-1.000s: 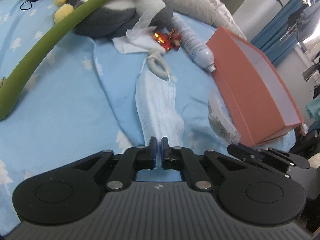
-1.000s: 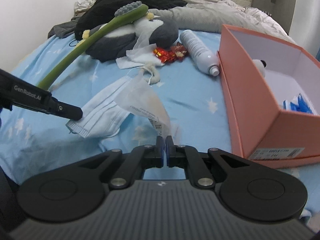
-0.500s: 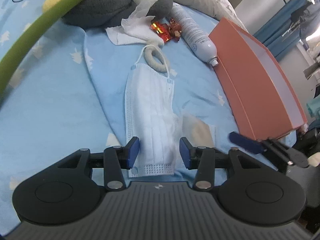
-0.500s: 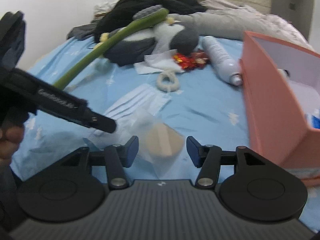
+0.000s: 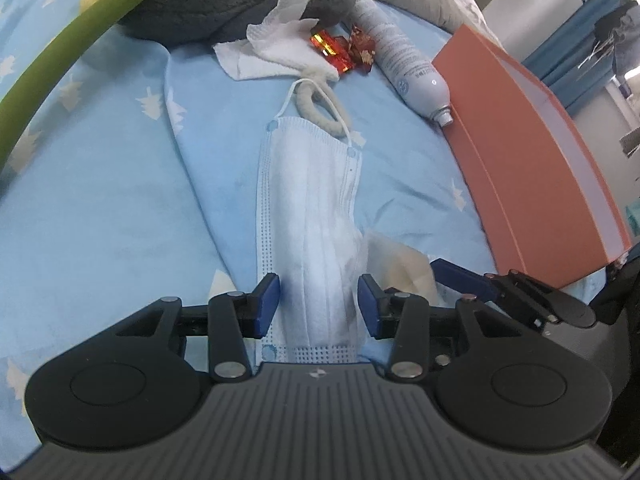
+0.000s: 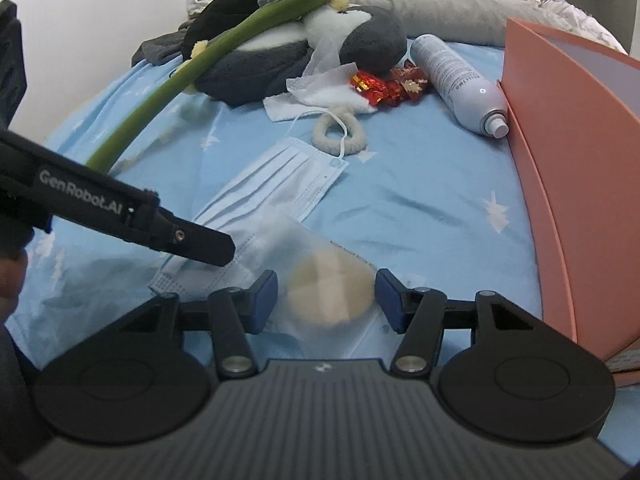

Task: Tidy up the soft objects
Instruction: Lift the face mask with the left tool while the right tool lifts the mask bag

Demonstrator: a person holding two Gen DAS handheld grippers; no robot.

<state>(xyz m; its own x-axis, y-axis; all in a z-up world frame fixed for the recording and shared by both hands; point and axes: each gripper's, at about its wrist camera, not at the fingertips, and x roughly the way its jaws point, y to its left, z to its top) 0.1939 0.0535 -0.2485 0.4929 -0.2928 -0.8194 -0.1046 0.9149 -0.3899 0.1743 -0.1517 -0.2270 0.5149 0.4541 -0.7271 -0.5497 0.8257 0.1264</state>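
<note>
**Both grippers spread over mask and pouch on the bed**

The left gripper (image 5: 319, 300) hangs with its fingers wide apart over the near end of a pale blue face mask (image 5: 310, 216), holding nothing. The mask lies flat on the blue bedsheet (image 5: 100, 200), its far ear loop draped across a grey fabric ring (image 5: 320, 110). The right gripper (image 6: 326, 300) is likewise spread, empty, its fingers on either side of a clear pouch holding a round beige pad (image 6: 330, 292); the pouch overlaps the mask's near end. To the right stands an orange box (image 6: 568, 168), with a white spray bottle (image 6: 456, 82) lying against its far corner. Farther off lie a tissue (image 6: 320, 96), red wrappers (image 6: 384, 84), a grey plush toy (image 6: 296, 56) and a long green stem (image 6: 200, 72).
</note>
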